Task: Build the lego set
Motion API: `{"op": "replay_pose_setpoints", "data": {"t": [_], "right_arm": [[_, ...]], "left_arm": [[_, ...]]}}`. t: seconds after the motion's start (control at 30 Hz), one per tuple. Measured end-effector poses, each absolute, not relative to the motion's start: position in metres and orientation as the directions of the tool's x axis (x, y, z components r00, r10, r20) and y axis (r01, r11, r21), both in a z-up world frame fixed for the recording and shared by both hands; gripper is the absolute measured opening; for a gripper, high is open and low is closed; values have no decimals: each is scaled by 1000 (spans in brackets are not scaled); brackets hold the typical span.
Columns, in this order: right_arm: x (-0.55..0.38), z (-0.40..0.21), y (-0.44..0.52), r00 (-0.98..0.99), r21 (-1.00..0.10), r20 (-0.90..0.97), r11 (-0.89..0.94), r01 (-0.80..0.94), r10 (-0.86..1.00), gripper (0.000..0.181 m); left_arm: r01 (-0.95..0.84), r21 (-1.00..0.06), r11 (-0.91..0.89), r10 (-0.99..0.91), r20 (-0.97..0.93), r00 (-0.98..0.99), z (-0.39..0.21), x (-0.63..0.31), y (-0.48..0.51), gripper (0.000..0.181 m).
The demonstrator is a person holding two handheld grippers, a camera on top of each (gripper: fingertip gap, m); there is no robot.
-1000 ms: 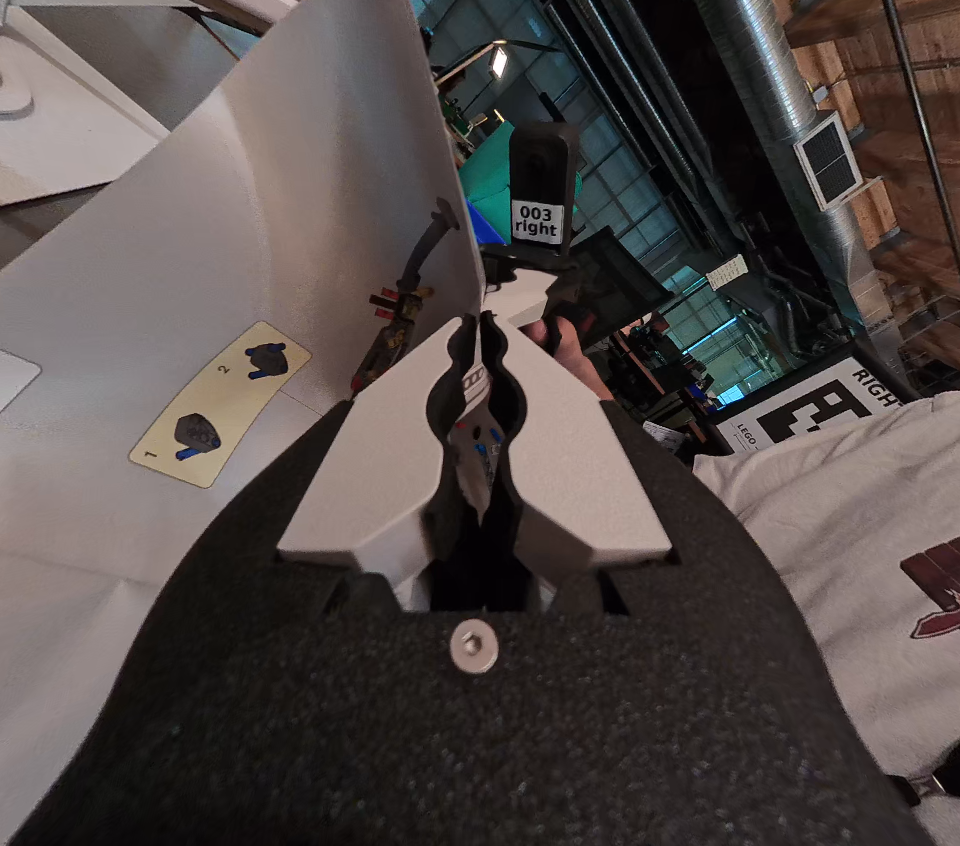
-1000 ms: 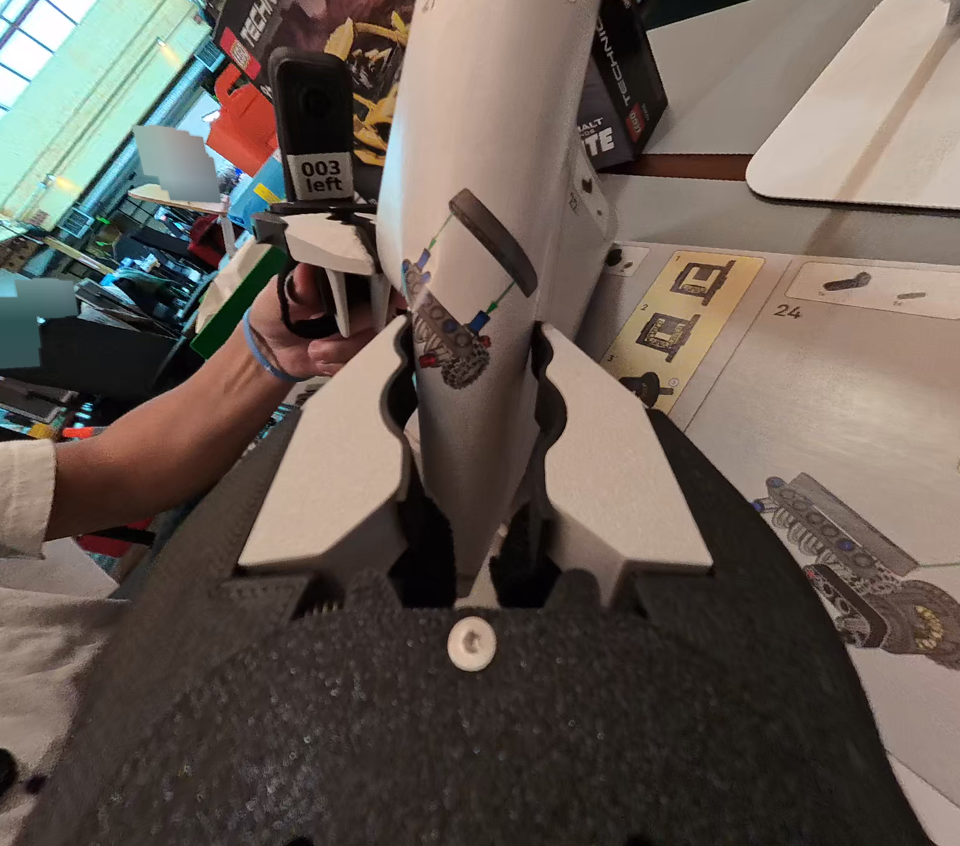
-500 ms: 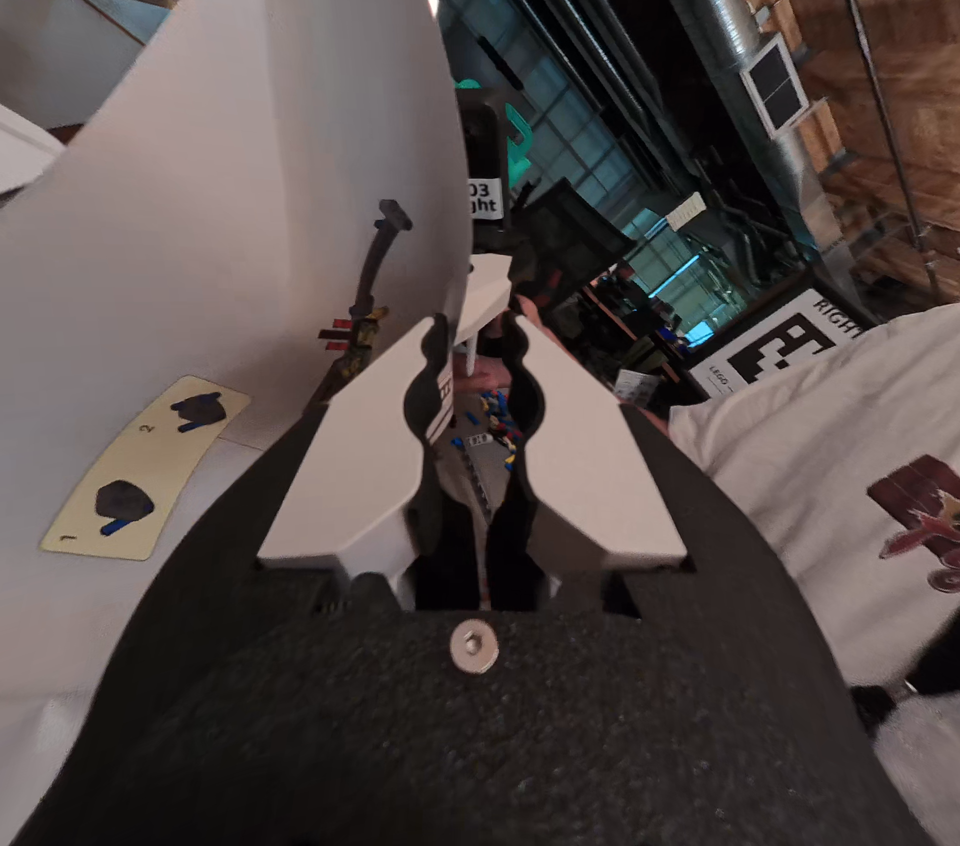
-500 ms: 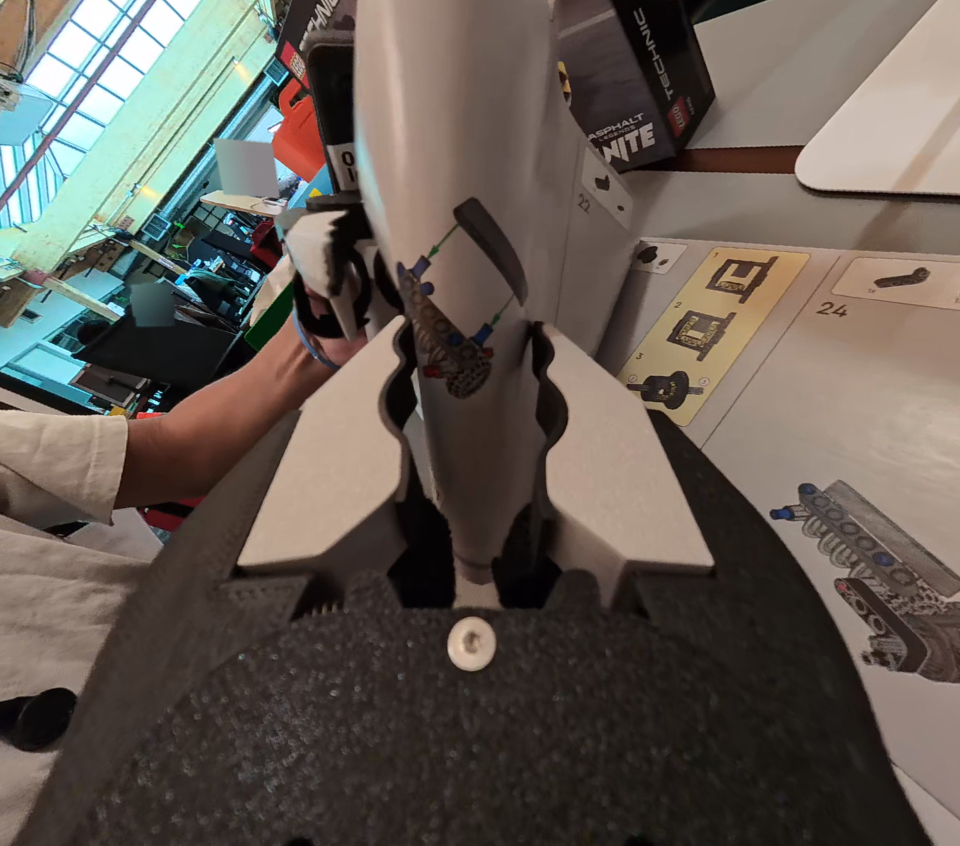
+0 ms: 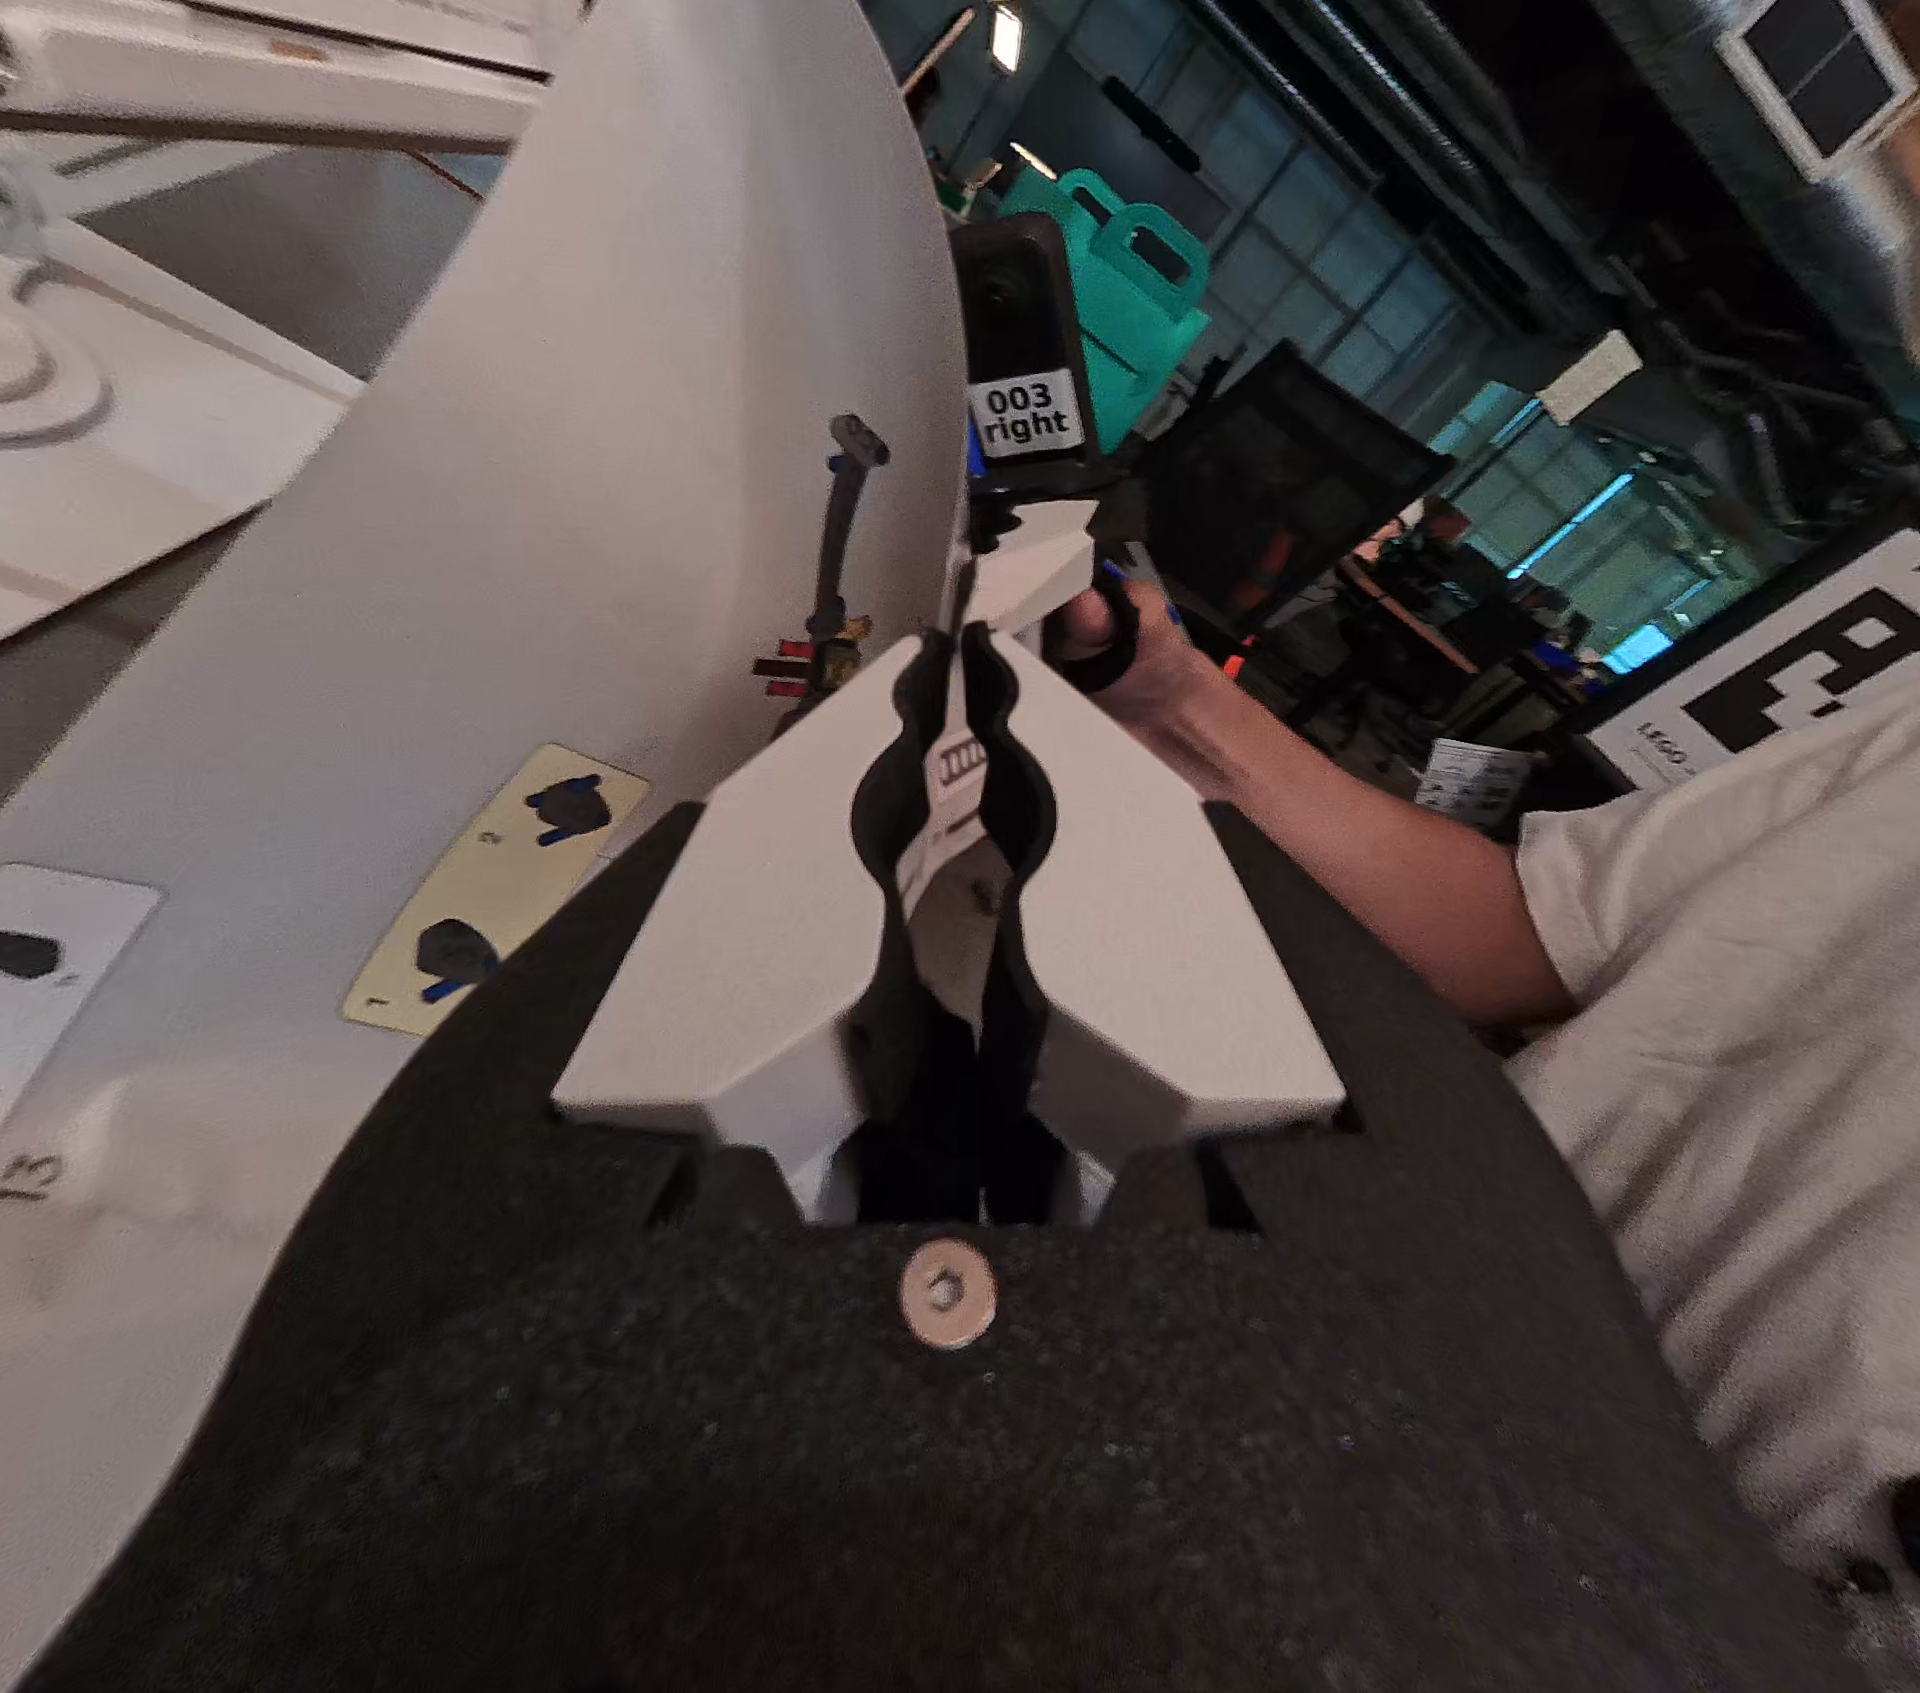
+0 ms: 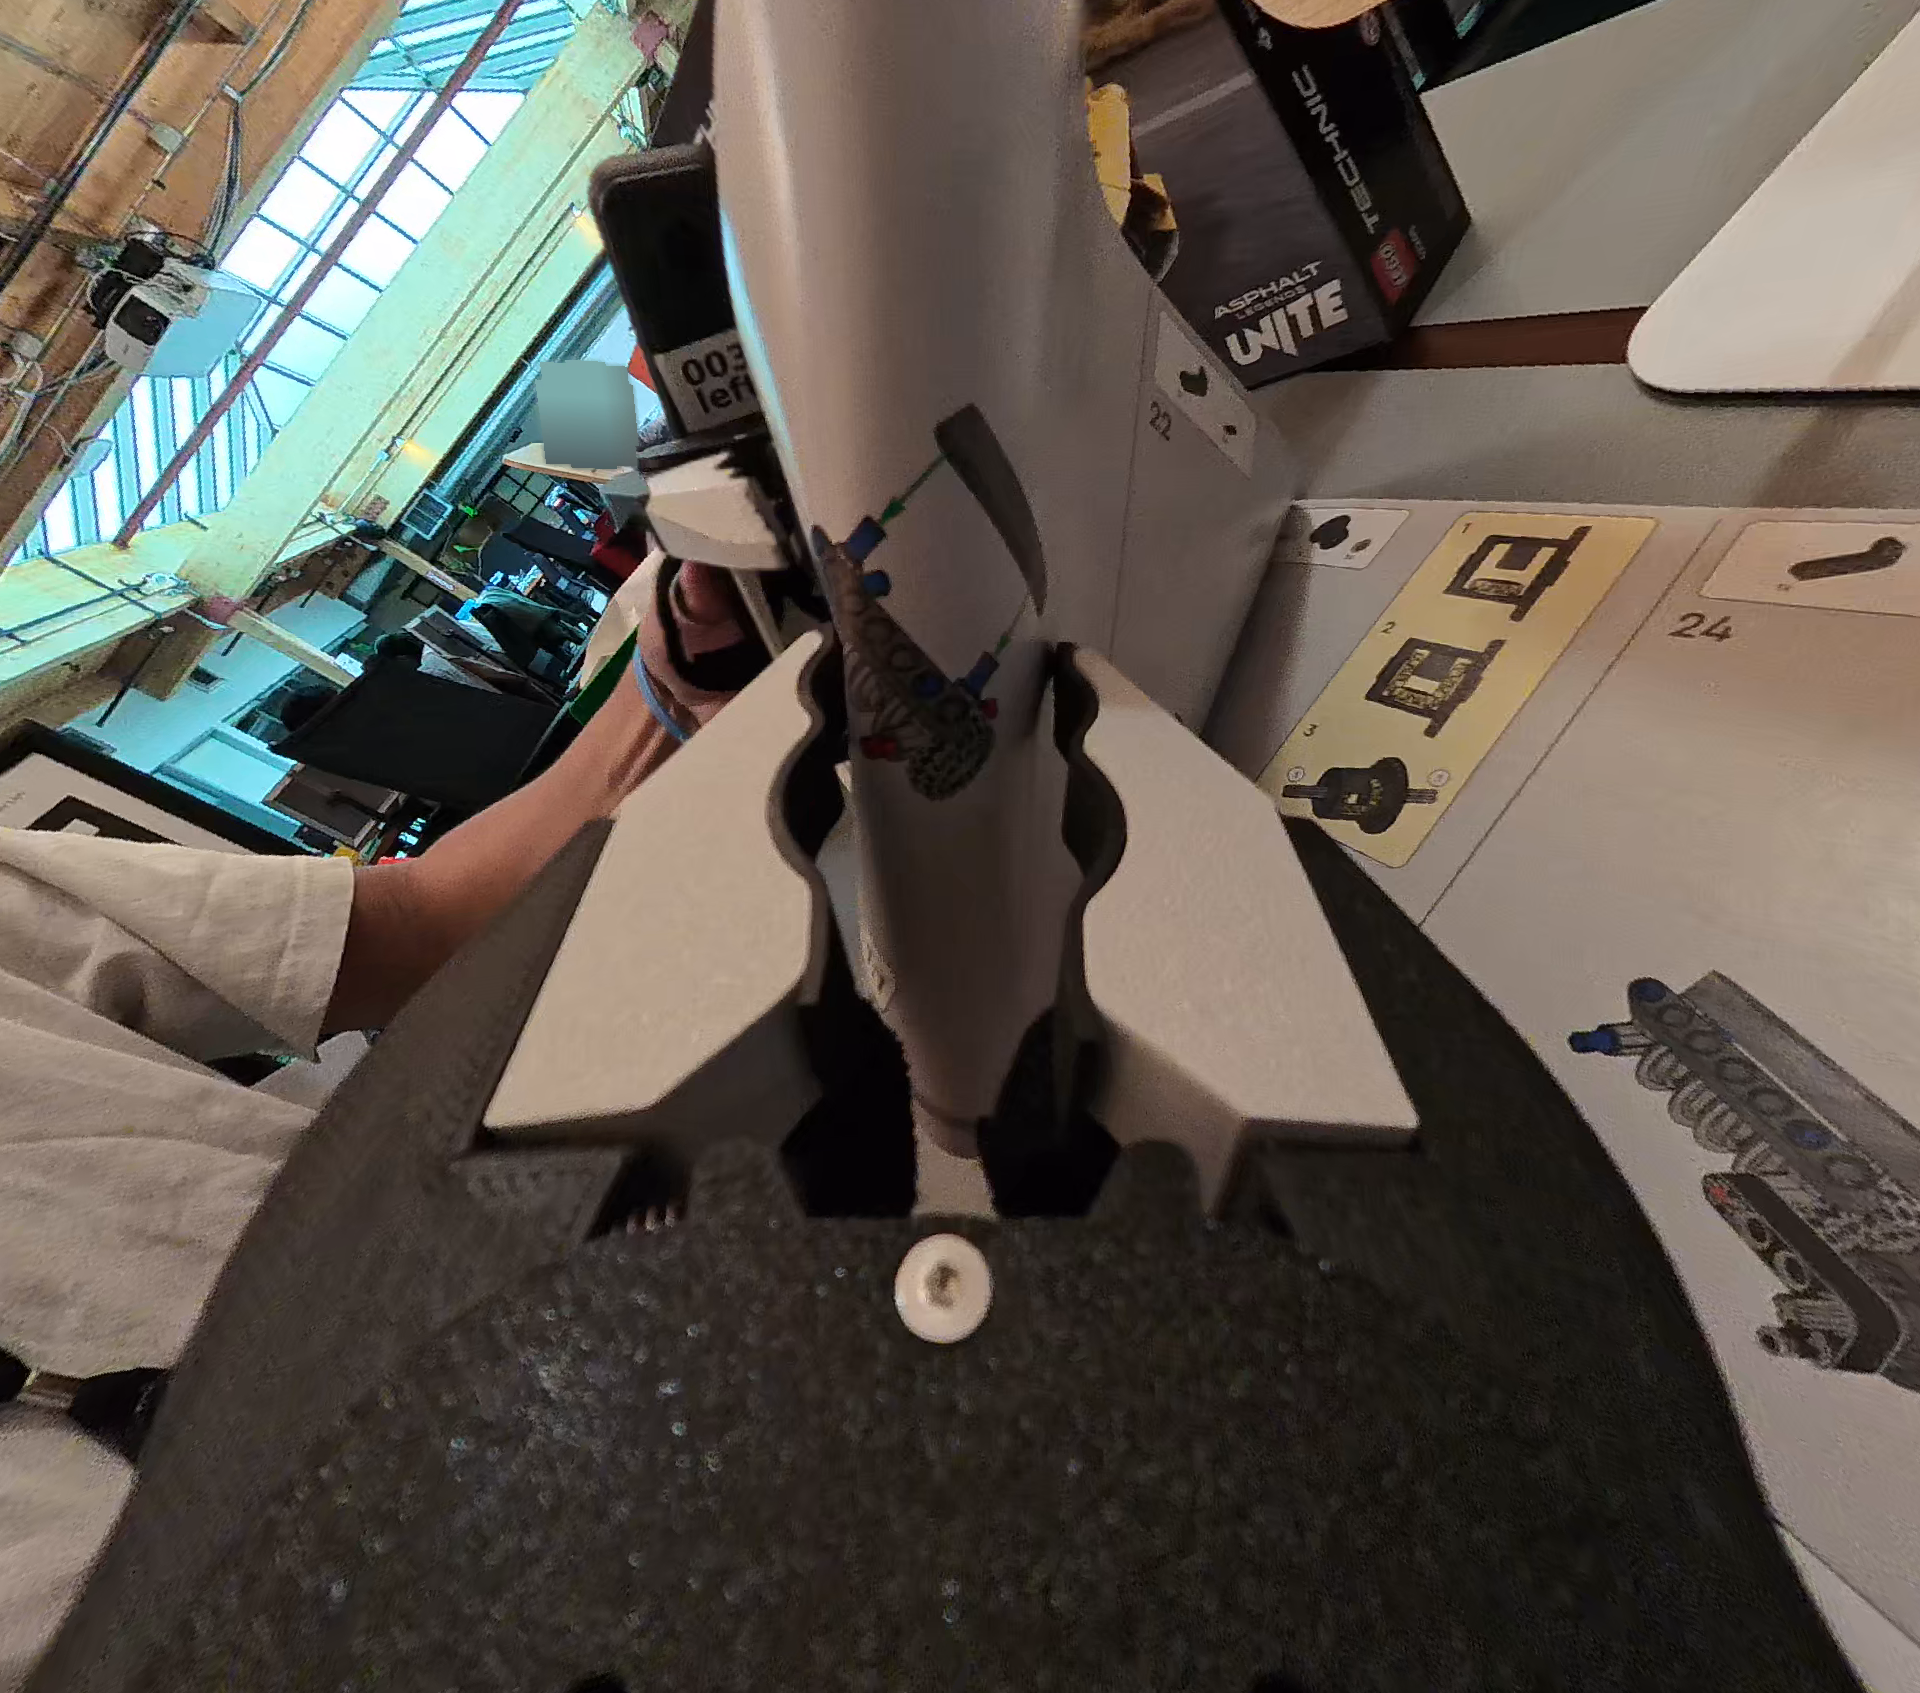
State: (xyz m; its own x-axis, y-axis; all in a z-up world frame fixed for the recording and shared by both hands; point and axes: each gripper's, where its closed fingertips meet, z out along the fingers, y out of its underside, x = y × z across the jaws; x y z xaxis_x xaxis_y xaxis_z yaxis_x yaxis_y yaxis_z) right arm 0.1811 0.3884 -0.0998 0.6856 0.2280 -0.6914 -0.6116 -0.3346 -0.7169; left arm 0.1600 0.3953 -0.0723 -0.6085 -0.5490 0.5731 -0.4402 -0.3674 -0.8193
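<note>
Left hand-held gripper (image 5: 951, 641): its two white fingers (image 5: 774, 905) are pinching together on the edge of a page of the instruction booklet (image 5: 582, 500), the tips nearly meeting with only the thin sheet between them. The page is curving upward toward 12 o'clock in the left wrist view, showing a yellow inset of numbered part drawings at 8 o'clock and a drawing of a dark grey beam near the page edge.

Right hand-held gripper (image 6: 940, 656): its fingers are standing wider apart, with a bowed, lifted booklet page (image 6: 904, 293) running between them. Whether the pads are actually pressing on the paper, I cannot tell. The page is rising toward 12 o'clock and carrying a drawing of a gear assembly with blue pins just above the fingertips.

The rest of the booklet is lying open and flat on the grey desk (image 6: 1621, 189) at 3 to 4 o'clock in the right wrist view, showing a yellow step panel and a drawn grey beam assembly. The dark set box (image 6: 1288, 209) is standing on the desk at 1 o'clock, behind the lifted page.

Each gripper is showing in the other's view, held by a bare hand (image 5: 1117, 646) beyond the page. A white sleeve is filling the 4 o'clock side of the left wrist view.
</note>
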Motion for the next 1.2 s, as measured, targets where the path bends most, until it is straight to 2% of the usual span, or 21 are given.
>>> {"op": "replay_pose_setpoints", "data": {"t": [0.03,0.1,0.13,0.23,0.3,0.37,0.4,0.73,1.2], "right_arm": [[179,-100,388,686,-721,-688,-337,-605,237,39],[175,-98,387,674,-721,-689,-345,-601,266,43],[174,-97,387,669,-719,-692,-347,-602,273,44],[173,-96,387,664,-718,-693,-344,-605,279,43],[174,-96,387,657,-715,-698,-341,-611,285,43],[175,-95,385,646,-707,-707,-338,-621,289,43],[176,-95,385,639,-703,-711,-336,-627,294,43],[184,-97,382,639,-696,-717,-326,-640,279,40],[192,-107,379,673,-701,-707,-344,-625,217,42]], "left_arm": [[-430,-830,-356,-571,557,-603,-73,161,398,8],[-450,-829,-331,-572,556,-603,-78,162,397,50],[-477,-820,-316,-550,568,-612,-81,160,392,62],[-510,-821,-255,-467,567,-678,-86,147,372,30],[-515,-819,-252,-451,570,-686,-89,144,365,26],[-517,-822,-238,-416,567,-711,-90,137,358,8],[-504,-828,-244,-415,559,-718,-88,136,357,4],[-446,-848,-286,-492,529,-691,-85,140,368,0],[-443,-778,-444,-544,628,-557,-82,129,409,0]]}}
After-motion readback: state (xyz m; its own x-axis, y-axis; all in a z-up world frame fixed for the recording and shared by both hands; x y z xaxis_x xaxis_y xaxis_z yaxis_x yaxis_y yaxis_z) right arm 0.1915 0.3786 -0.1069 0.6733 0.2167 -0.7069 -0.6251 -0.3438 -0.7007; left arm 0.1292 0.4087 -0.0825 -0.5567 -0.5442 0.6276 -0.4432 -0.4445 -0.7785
